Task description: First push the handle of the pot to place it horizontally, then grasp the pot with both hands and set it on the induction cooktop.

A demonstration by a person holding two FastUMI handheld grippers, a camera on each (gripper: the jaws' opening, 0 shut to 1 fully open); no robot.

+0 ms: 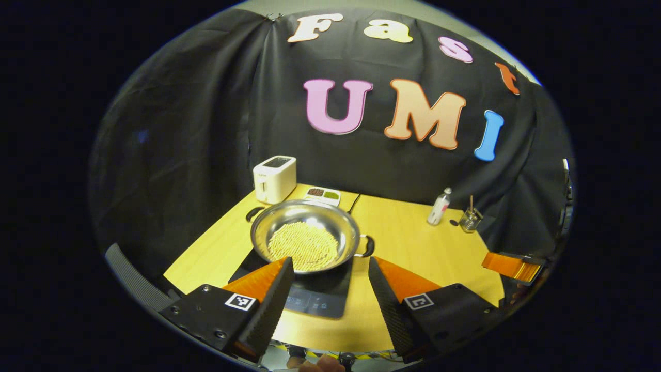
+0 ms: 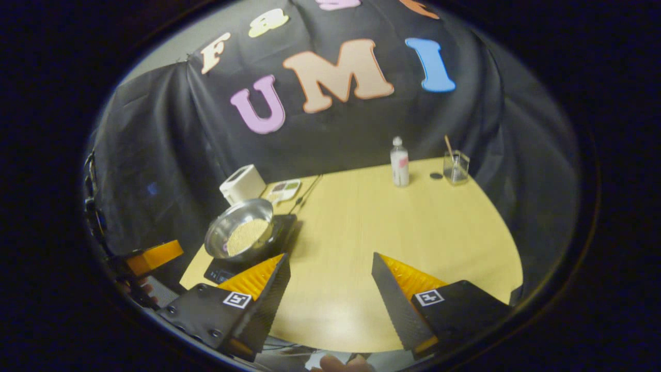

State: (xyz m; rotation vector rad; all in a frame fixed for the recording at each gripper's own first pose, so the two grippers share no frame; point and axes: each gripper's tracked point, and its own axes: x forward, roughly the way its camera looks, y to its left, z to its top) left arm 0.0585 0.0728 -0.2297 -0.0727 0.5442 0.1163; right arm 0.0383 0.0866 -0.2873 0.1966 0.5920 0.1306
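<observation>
Nearest us in the left gripper view, the left gripper (image 1: 330,268) stands with its jaws spread wide, grasping nothing — we see the black ribbed pads and orange backs of both fingers. Just beyond its fingertips, and slightly toward the left finger, sits the pot (image 1: 304,235), a shiny steel one with pale grain in its bottom, resting on the black induction cooktop (image 1: 323,297). One dark side handle (image 1: 365,246) of the pot juts out toward the gap between our fingers; another (image 1: 254,213) shows at the far left of its rim. Behind the pot we find a white toaster (image 1: 274,179) and a small divided tray (image 1: 322,195). Far ahead and to the right of the right finger stand a small bottle (image 1: 439,207) and a glass jar (image 1: 470,219) with a stick in it, all on the yellow table (image 1: 413,243).

In the right gripper view, the right gripper (image 2: 330,271) is likewise released, its jaws wide apart over bare tabletop. From here the pot (image 2: 240,232) lies ahead of and beyond the left finger, on the cooktop (image 2: 281,230) — well apart from these tongs.
</observation>
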